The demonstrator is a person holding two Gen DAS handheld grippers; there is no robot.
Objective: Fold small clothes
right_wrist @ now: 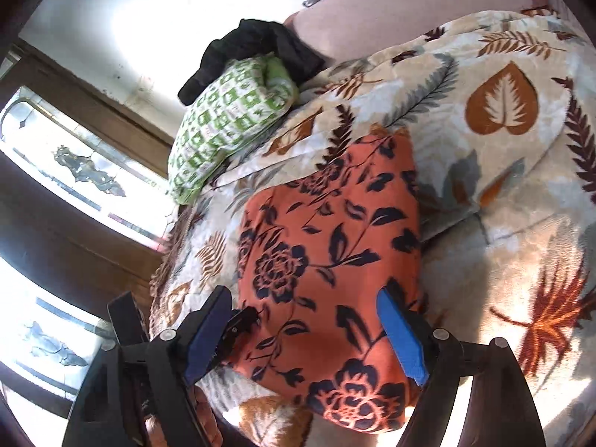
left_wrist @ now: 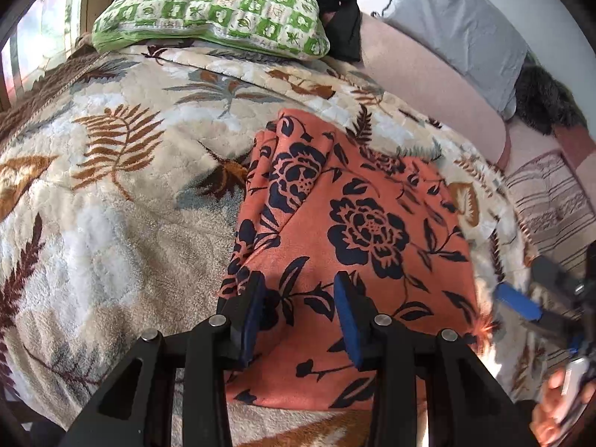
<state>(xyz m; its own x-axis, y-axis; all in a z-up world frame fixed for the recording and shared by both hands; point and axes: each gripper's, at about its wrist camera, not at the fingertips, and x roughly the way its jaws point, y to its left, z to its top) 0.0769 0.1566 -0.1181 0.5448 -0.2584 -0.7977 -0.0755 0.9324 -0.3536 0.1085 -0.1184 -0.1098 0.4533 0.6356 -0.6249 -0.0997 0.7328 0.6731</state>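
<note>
Through the left wrist view we saw the orange garment printed with dark navy flowers point(left_wrist: 346, 231) lying on the plush beige blanket with brown and grey leaves point(left_wrist: 111, 193) that covered the bed. The cloth already looked doubled over, with a layered edge along its left side and a diagonal crease running toward the near end. Our left tool point(left_wrist: 300, 320) hovered over the near part of the garment, its blue pads apart, and no fabric appeared pinched between them. At the right edge the right tool point(left_wrist: 521, 303) showed as a blur, clear of the cloth. A green-and-white checked pillow point(left_wrist: 212, 11) lay at the far end of the bed, well apart from the garment.

Through the right wrist view the garment point(right_wrist: 327, 260) read as a fairly compact rectangle, flat on the blanket point(right_wrist: 503, 186). Our right tool point(right_wrist: 309, 335) stood with its fingers spread wide, the garment beneath the gap but neither pad pressing on it; it held nothing.

We judged the folding well advanced: at least one fold was laid and released. What may have remained was one further fold, or smoothing the loose left edge.
</note>
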